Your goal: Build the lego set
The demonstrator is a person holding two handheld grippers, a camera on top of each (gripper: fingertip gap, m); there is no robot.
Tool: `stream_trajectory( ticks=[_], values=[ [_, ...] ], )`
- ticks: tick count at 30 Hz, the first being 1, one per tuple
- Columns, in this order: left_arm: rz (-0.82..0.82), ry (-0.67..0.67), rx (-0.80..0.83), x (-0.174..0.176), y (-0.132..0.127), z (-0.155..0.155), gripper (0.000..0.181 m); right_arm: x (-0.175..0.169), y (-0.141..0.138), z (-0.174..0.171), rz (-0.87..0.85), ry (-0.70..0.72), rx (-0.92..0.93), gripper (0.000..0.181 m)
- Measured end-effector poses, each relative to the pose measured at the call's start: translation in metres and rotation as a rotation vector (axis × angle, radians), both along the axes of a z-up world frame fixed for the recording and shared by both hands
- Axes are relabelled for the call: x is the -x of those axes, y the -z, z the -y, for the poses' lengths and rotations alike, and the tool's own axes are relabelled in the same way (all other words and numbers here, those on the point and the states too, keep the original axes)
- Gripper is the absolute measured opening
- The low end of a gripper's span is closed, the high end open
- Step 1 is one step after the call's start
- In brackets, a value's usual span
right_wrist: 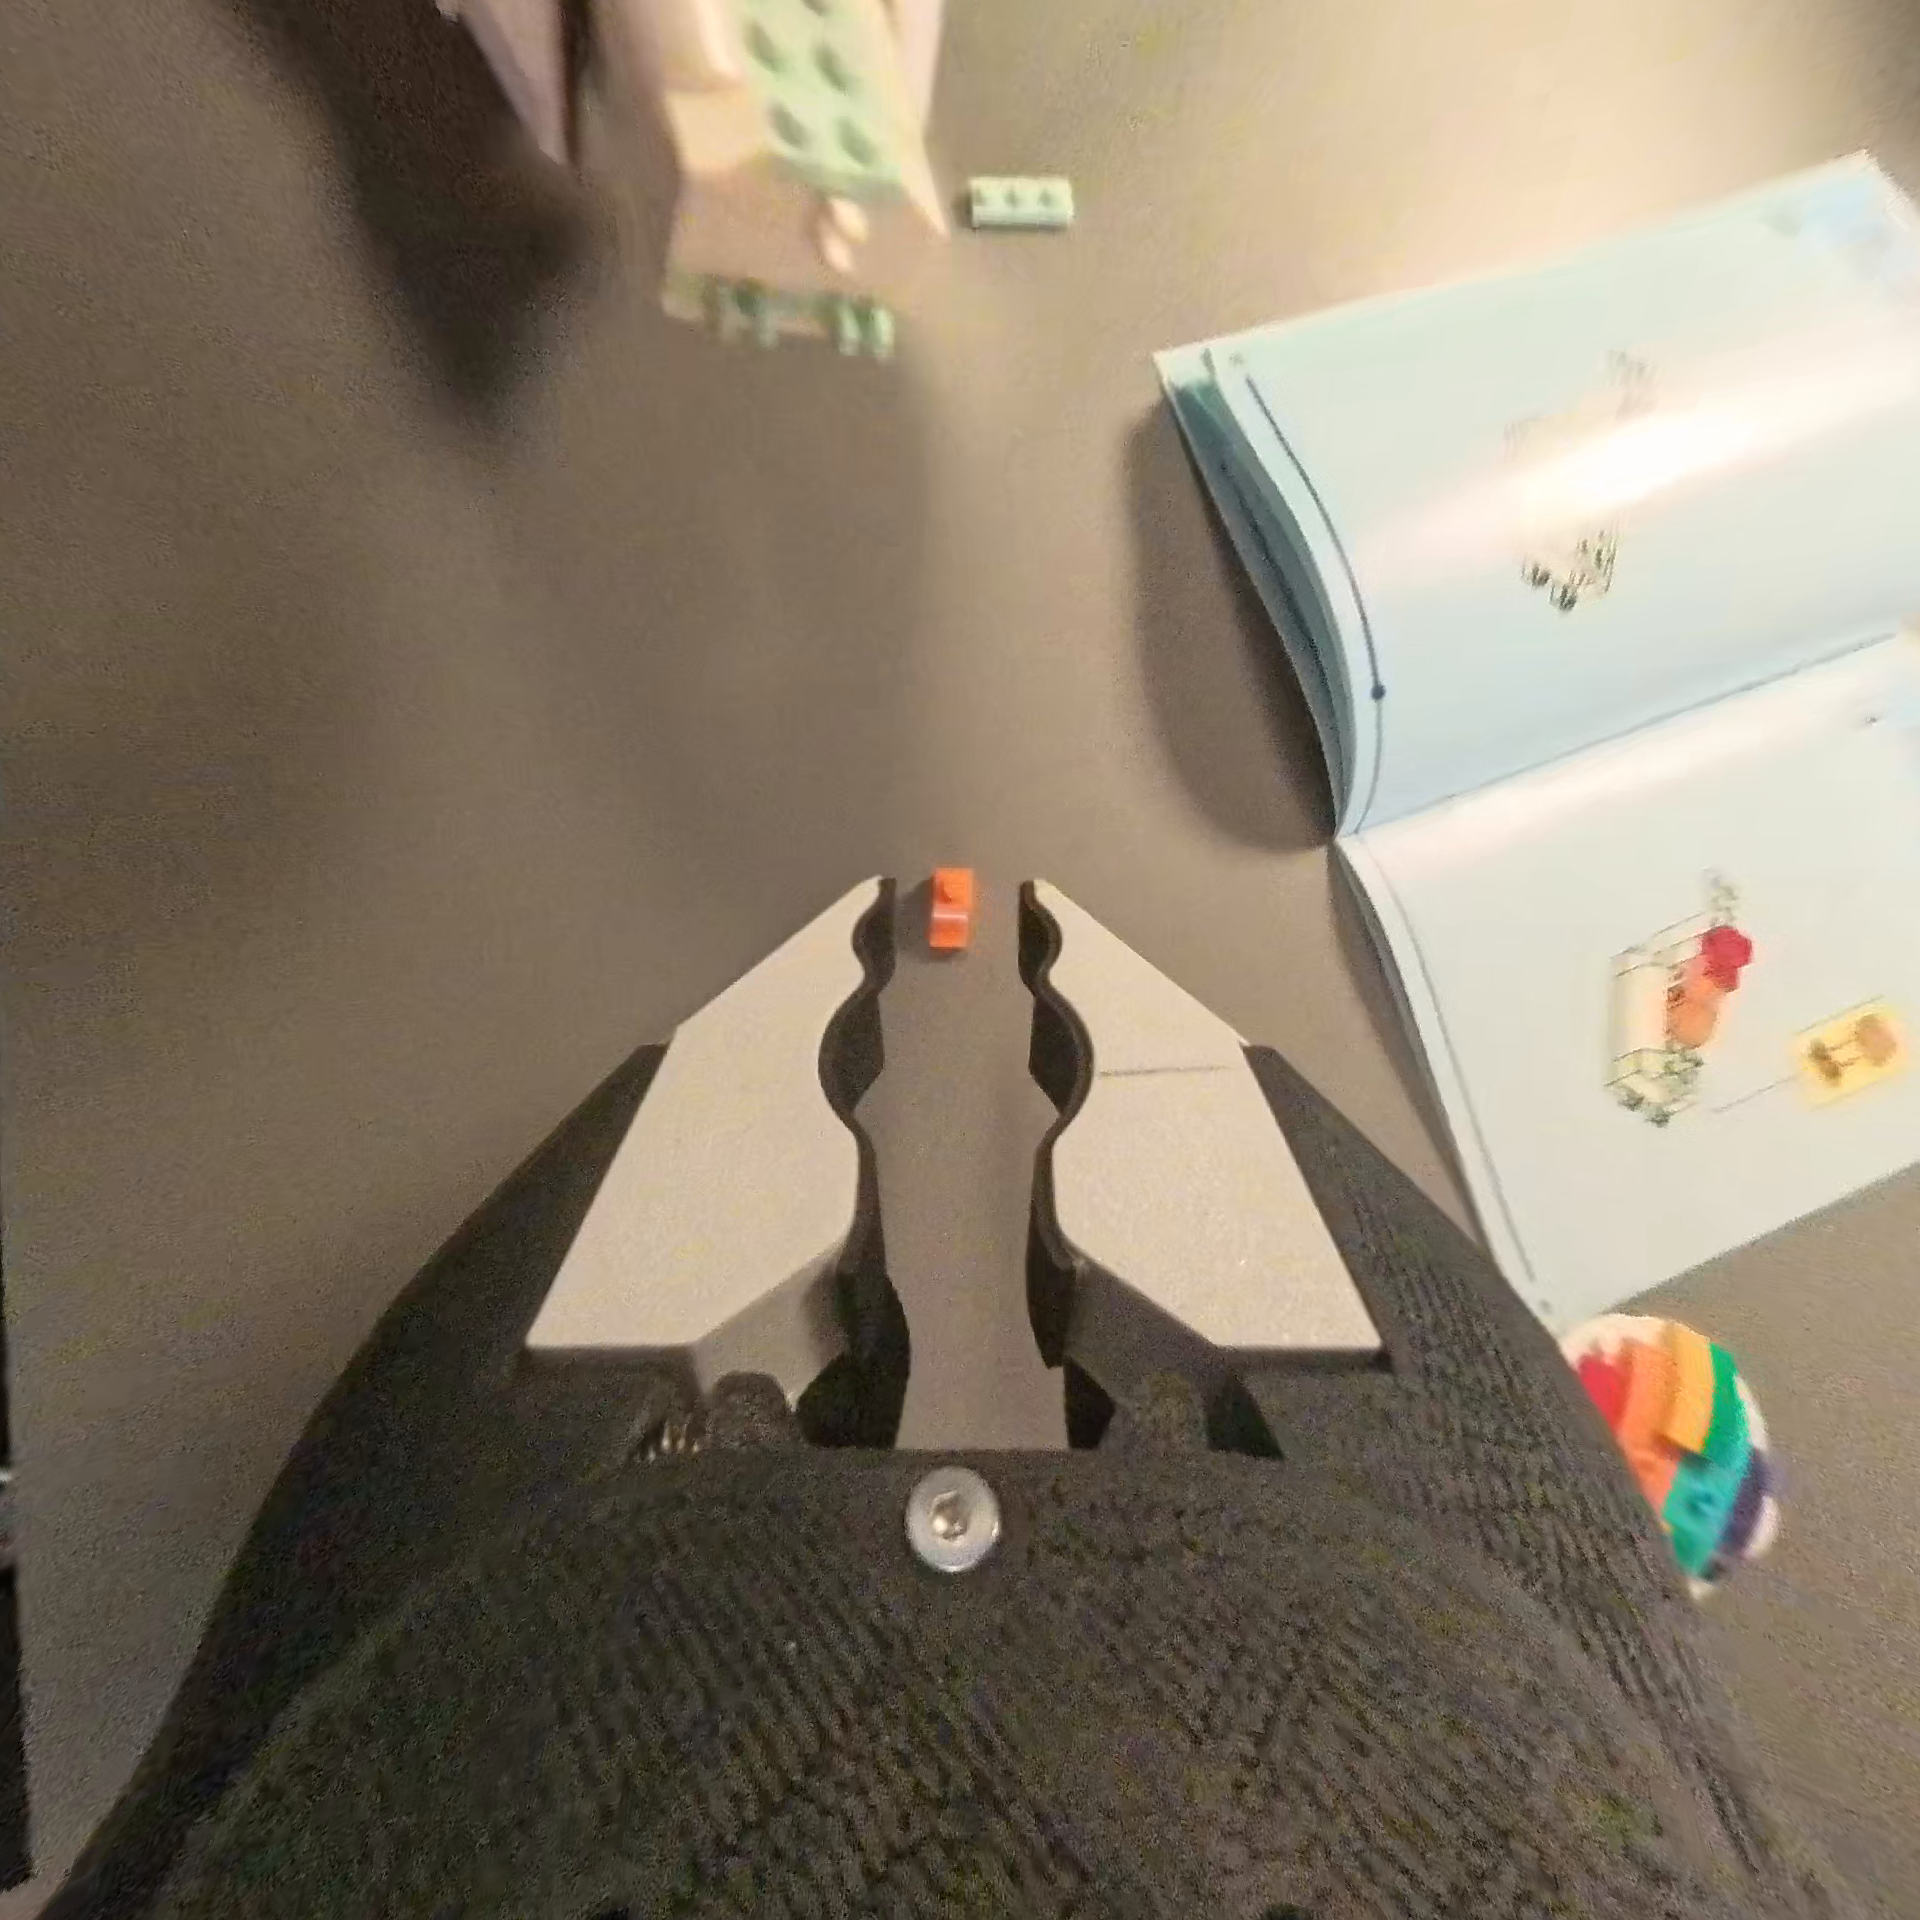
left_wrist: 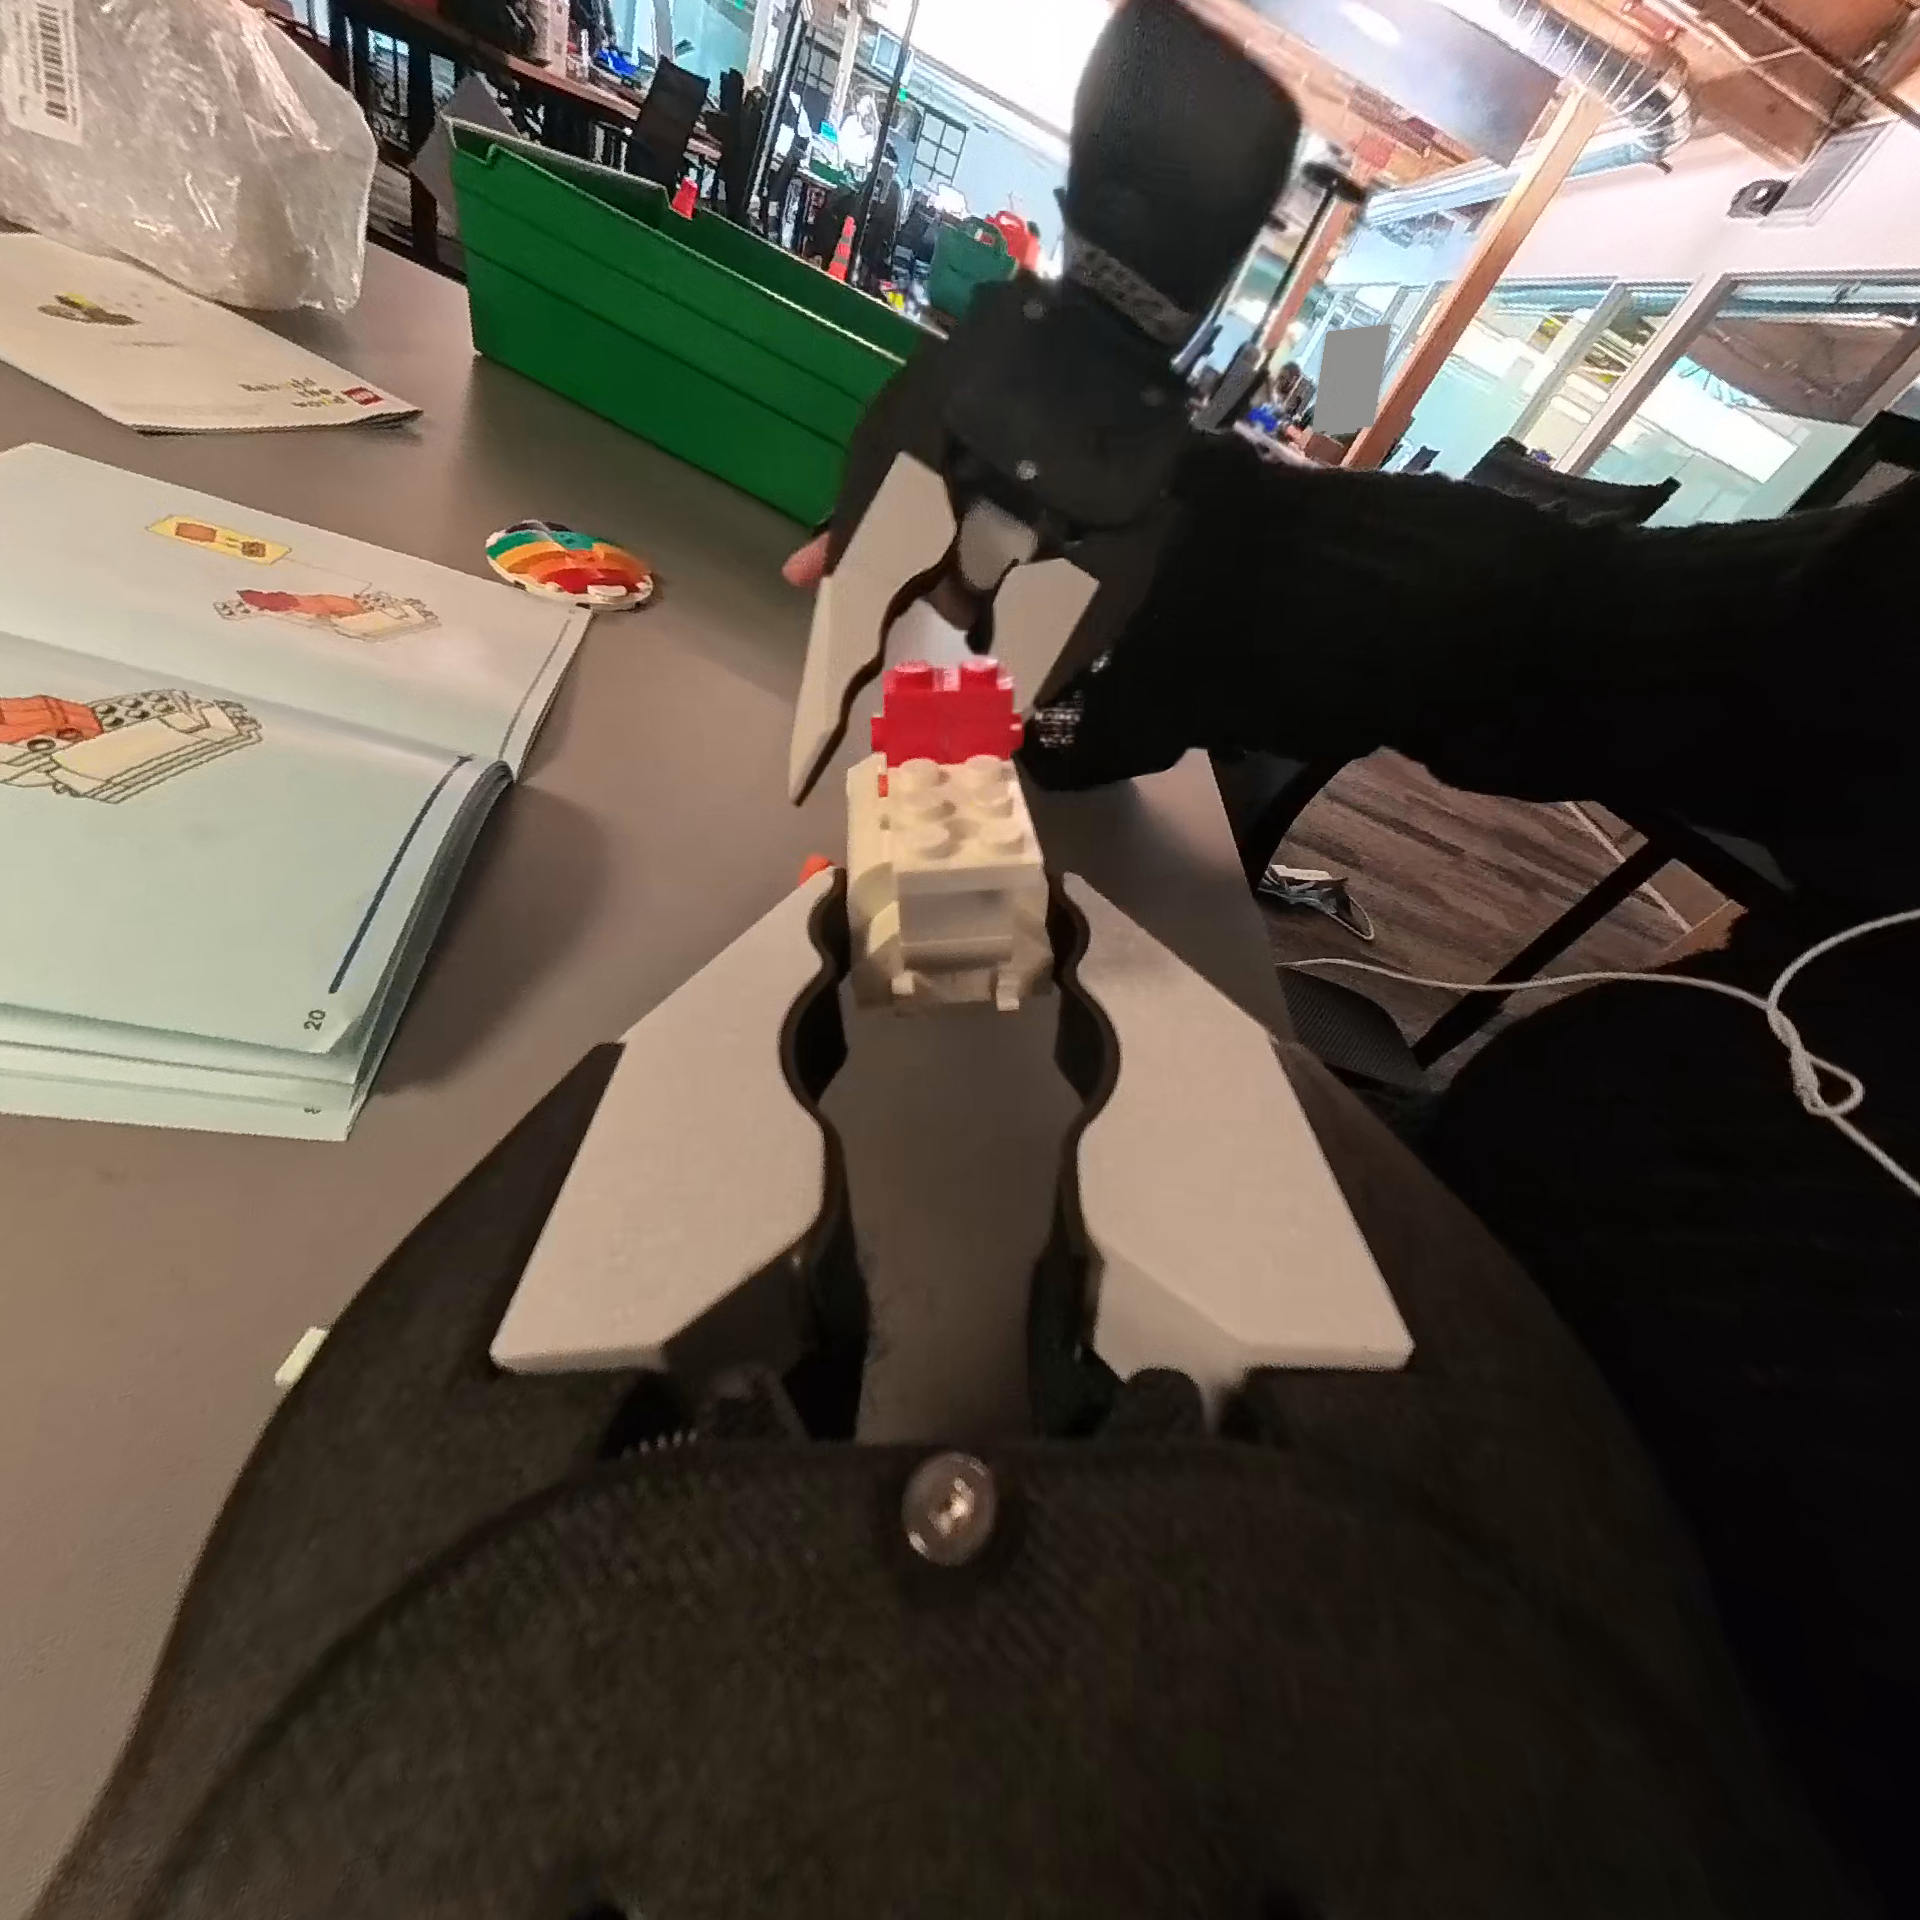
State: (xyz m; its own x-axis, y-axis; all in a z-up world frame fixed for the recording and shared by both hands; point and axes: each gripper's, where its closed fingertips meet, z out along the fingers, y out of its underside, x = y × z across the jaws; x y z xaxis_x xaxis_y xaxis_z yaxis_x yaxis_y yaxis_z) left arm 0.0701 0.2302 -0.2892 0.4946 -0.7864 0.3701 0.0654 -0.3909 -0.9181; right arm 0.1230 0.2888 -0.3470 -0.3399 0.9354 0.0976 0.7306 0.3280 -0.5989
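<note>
My left gripper [left_wrist: 951,904] is shut on a white brick assembly [left_wrist: 951,883] with a red piece [left_wrist: 945,712] on its far end, held above the grey table [left_wrist: 644,831]. My right gripper [right_wrist: 951,888] is open and points down at the table. A small orange brick [right_wrist: 951,912] lies on the table between its fingertips, with a gap on each side. In the left wrist view the right gripper's fingers [left_wrist: 836,665] stand just behind the red piece. The assembly also shows blurred at the top of the right wrist view [right_wrist: 821,114].
An open instruction booklet [left_wrist: 239,748] lies to the left, also in the right wrist view [right_wrist: 1621,644]. A round rainbow piece [left_wrist: 569,568], a green bin [left_wrist: 665,343], a plastic bag [left_wrist: 177,145] and two small pale plates [right_wrist: 1020,200] [right_wrist: 779,312] sit on the table. There is about 10 centimetres between the tips of the two grippers.
</note>
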Motion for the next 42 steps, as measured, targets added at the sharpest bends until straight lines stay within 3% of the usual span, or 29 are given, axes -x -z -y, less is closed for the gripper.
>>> stream_trajectory(
  ticks=[8, 10, 14, 16, 22, 42],
  values=[
    [0.001, 0.018, 0.004, -0.003, 0.001, 0.002, 0.036, 0.006, 0.013, -0.001, 0.009, 0.010, 0.085, 0.011],
    [0.006, 0.036, -0.001, -0.005, 0.001, 0.004, 0.036, 0.019, -0.012, 0.003, -0.076, 0.016, 0.148, 0.006],
    [0.036, 0.097, -0.017, -0.012, -0.003, 0.011, 0.036, 0.050, -0.089, 0.035, -0.289, -0.061, 0.334, 0.006],
    [0.041, 0.104, -0.010, -0.013, -0.002, 0.012, 0.036, 0.057, -0.105, 0.052, -0.295, -0.120, 0.353, 0.006],
    [0.044, 0.099, -0.007, -0.011, -0.003, 0.011, 0.036, 0.068, -0.100, 0.074, -0.223, -0.180, 0.282, 0.006],
    [0.047, 0.102, 0.003, -0.012, -0.001, 0.011, 0.036, 0.072, -0.091, 0.069, -0.219, -0.157, 0.022, 0.010]
  ],
)
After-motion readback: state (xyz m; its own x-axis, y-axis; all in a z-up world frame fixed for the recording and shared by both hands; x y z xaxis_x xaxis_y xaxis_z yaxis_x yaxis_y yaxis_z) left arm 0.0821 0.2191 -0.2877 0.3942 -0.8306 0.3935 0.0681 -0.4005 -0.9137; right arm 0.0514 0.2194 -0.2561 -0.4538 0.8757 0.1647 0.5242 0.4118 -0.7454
